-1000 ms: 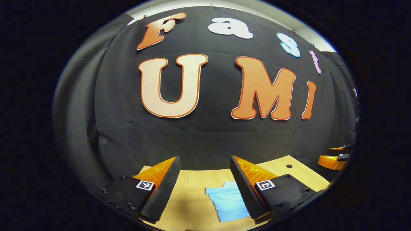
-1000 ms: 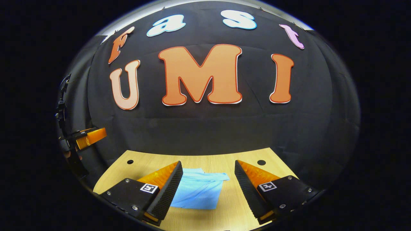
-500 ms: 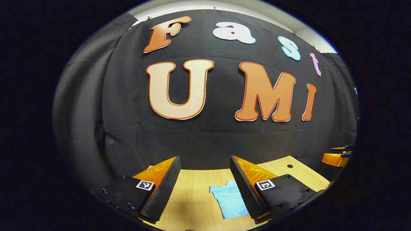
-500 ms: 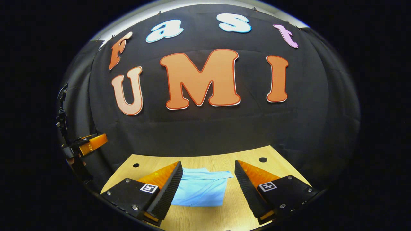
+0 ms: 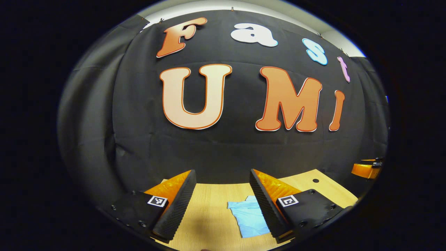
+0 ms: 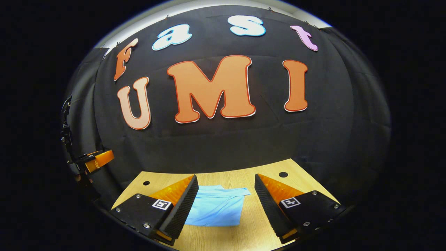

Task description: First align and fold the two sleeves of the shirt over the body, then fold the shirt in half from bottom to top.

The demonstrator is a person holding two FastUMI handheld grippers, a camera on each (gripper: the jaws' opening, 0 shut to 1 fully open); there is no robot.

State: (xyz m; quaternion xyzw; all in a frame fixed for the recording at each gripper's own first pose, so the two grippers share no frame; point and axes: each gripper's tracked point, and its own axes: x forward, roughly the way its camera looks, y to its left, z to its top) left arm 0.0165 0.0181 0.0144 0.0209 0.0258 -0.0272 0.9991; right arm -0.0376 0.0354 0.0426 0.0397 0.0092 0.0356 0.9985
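Lying on the bench (image 6: pixel 264 223), the shirt (image 6: pixel 216 211) looks already folded compact; since a second ago both views barely shifted. Left gripper (image 5: pixel 223 204) and right gripper (image 6: pixel 226 205) hover above, jaws apart, empty, suggesting completion.

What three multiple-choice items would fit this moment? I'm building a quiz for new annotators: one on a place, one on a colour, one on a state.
1. Where does the shirt lie?
A. on the wooden table
B. on the floor
C. held in a gripper

2. What colour is the shirt?
A. red
B. light blue
C. white

3. How do the jaws of the right gripper stand?
A. shut on the shirt
B. shut on nothing
C. open, above the table

Key: 1 A, the cloth rests flat on the wood; 2 B, it is pale blue in both views; 3 C, a wide gap shows between the fingers, with nothing held.
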